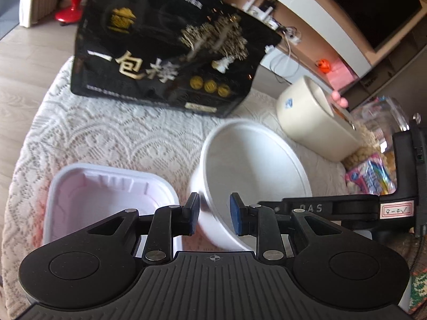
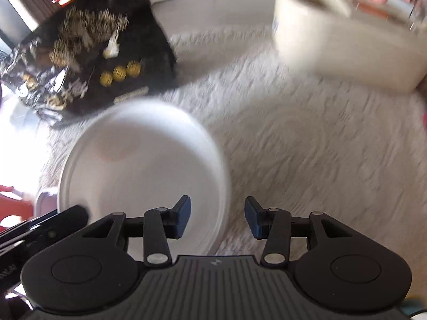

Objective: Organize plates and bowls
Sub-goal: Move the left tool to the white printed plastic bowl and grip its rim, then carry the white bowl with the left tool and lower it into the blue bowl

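A white round bowl [image 1: 253, 170] is tilted above the lace-covered table, its near rim between the pads of my left gripper [image 1: 214, 214], which is shut on it. A white rectangular plastic tray [image 1: 106, 194] sits on the table just left of the bowl. In the right wrist view the same bowl [image 2: 144, 165] shows blurred at lower left. My right gripper [image 2: 217, 220] is open and empty above the cloth, beside the bowl's right edge. The left gripper's body [image 2: 40, 229] shows at the left edge.
A large black bag with gold print [image 1: 165, 50] stands at the back of the table. A cream ceramic jar [image 1: 312, 117] lies on its side at the right, with snack packets [image 1: 371, 178] beside it. The right gripper's body [image 1: 347, 208] reaches in from the right.
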Available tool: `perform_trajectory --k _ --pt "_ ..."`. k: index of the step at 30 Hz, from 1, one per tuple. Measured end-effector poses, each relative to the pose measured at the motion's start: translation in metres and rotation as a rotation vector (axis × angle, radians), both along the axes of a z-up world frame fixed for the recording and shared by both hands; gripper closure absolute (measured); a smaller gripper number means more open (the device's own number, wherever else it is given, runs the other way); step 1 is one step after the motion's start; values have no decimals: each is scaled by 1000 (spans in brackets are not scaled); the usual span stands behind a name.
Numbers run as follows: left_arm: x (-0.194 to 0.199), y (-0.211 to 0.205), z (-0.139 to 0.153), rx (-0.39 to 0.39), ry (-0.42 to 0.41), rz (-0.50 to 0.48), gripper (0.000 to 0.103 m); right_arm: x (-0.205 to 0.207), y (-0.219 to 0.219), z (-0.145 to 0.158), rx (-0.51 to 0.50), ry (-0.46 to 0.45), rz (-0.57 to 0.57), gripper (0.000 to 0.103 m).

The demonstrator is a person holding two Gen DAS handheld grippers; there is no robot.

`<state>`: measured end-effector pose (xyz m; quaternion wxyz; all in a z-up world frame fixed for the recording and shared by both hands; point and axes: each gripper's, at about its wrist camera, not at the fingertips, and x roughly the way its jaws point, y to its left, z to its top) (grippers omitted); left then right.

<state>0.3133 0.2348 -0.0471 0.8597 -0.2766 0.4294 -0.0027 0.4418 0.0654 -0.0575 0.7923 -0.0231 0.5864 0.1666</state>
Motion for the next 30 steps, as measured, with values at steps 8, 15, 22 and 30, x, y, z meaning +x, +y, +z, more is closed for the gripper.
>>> perform_trajectory --k 8,15,22,30 --pt "-3 -11 4 41 -7 -37 75 -24 4 5 -4 -20 70 73" --pt "-21 -37 41 97 -55 -94 75 -45 -15 48 -9 -111 82 73" --pt "-58 -86 105 184 -180 -119 75 -82 -57 92 41 -173 108 73" --pt "-83 -181 140 326 -207 -104 75 -127 -132 139 69 -256 116 72"
